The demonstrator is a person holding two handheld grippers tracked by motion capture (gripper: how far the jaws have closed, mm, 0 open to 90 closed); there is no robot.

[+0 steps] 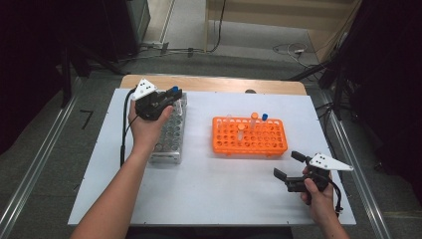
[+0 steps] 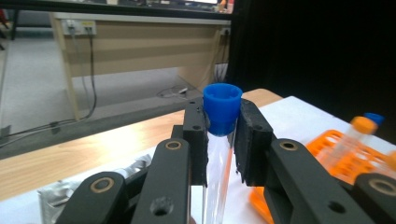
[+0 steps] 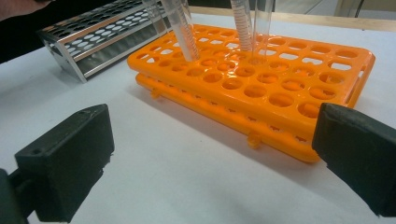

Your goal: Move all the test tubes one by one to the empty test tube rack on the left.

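While the left gripper [image 1: 166, 99] hangs above the far end of the metal rack [image 1: 169, 130], at about ten o'clock on the white table [image 1: 209, 194], its jaws are pinched on a clear tube with a blue cap [image 2: 222, 108]; in the left gripper view the two pads [image 2: 252, 140] press just below the cap and the tube's body runs down between them, roughly upright. The right gripper [image 1: 290, 166] rests low at about four o'clock, its jaws spread wide and holding nothing, pointed toward the near edge of the orange rack [image 1: 249, 144], from which it stands apart. The orange rack lies just right of the table's centre and carries a few tubes in its far rows: an orange-capped tube [image 1: 254, 116], a blue-capped tube [image 1: 264, 117] beside it, and at least one more orange-capped tube [image 1: 241, 127] nearer the middle; the right gripper view shows their clear bodies [image 3: 184, 32] leaning in the holes. Judged from this layout, the work is a transfer of tubes between the two racks, and it appears partly done: some tubes are seated, one is in the air. The direction of travel cannot be told from these views. What remains, at the least, is to seat the carried tube in a hole.
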